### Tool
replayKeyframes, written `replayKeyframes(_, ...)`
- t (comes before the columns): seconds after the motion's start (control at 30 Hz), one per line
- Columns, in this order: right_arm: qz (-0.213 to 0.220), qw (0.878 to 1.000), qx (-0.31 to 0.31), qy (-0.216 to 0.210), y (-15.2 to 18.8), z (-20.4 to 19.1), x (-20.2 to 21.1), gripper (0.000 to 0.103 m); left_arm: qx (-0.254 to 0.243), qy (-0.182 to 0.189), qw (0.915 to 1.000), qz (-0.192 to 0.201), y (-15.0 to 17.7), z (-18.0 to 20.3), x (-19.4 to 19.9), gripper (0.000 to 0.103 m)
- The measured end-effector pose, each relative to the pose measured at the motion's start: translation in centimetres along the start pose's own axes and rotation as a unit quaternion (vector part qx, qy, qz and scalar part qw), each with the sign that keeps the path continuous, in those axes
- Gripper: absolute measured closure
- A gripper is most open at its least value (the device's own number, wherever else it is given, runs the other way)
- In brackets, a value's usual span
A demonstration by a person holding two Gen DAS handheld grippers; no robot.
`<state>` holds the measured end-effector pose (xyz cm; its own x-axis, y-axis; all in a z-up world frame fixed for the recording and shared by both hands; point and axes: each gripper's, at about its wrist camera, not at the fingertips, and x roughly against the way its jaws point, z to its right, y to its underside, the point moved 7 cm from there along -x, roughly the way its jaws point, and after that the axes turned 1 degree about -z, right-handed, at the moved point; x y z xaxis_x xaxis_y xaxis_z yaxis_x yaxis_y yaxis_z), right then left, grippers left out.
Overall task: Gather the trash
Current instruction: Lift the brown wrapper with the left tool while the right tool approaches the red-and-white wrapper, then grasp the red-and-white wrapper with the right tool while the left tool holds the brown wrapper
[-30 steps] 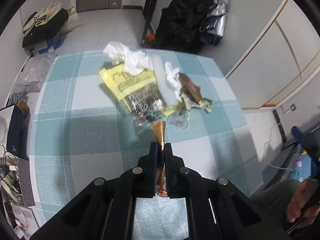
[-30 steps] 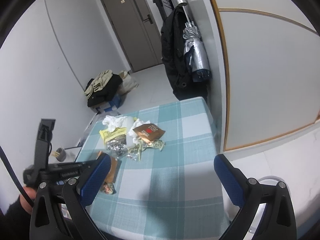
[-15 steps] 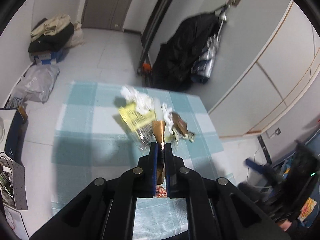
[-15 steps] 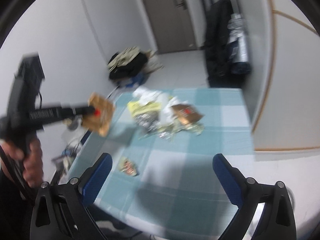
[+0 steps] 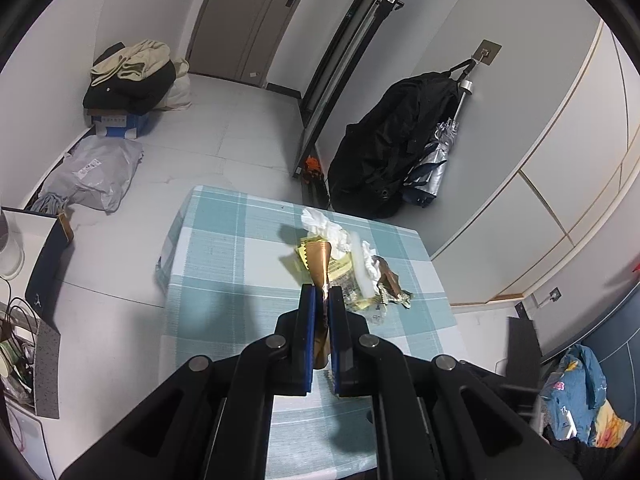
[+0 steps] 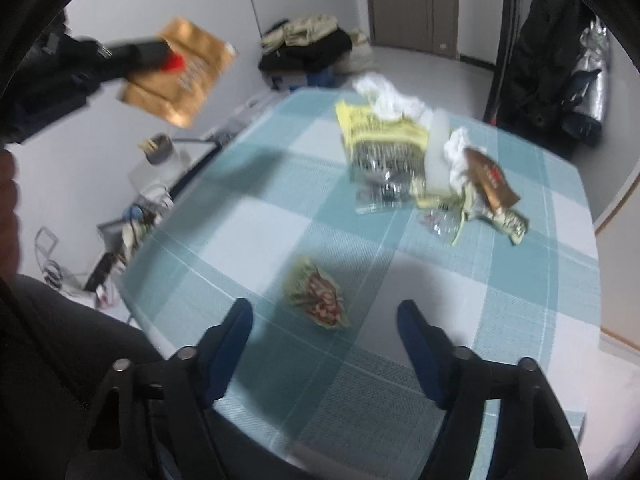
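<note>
My left gripper point(image 5: 321, 294) is shut on a gold-brown snack wrapper point(image 5: 319, 266) and holds it high above the table; the right wrist view shows that wrapper point(image 6: 180, 74) in the air at the upper left. My right gripper point(image 6: 325, 322) is open and empty, low over the near part of the checked tablecloth point(image 6: 248, 224). A small crumpled red and yellow wrapper point(image 6: 318, 298) lies just ahead of it. A pile of trash lies further back: a yellow packet point(image 6: 380, 136), white tissues point(image 6: 390, 98) and a brown wrapper point(image 6: 490, 182).
A black coat and a folded umbrella point(image 5: 400, 148) hang on the wall behind the table. Bags and clothes point(image 5: 132, 76) lie on the floor at the left. Clutter and cables point(image 6: 132, 224) sit beside the table's left edge.
My left gripper has lifted the gold-brown wrapper well above the table. My right gripper has swung down towards the table, over the small red and yellow wrapper.
</note>
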<state>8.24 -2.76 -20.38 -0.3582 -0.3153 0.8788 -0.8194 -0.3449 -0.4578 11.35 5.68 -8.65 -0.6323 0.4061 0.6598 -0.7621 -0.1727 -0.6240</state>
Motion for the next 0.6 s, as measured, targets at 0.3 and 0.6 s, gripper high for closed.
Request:
replayKeyframes(0.3,-0.015,0.999,-0.023,-0.017,-0.2,0.5,-1.7,0.066,0.005,0.009,0.9999,-0.005,0.0,-0.6,0.1,0.101)
replayKeyframes(0.6,-0.010,0.999,-0.038,-0.021,-0.2,1.3,-1.1,0.087,-0.005,0.006,0.9998,-0.016,0.4,0.0,-0.5,0.101)
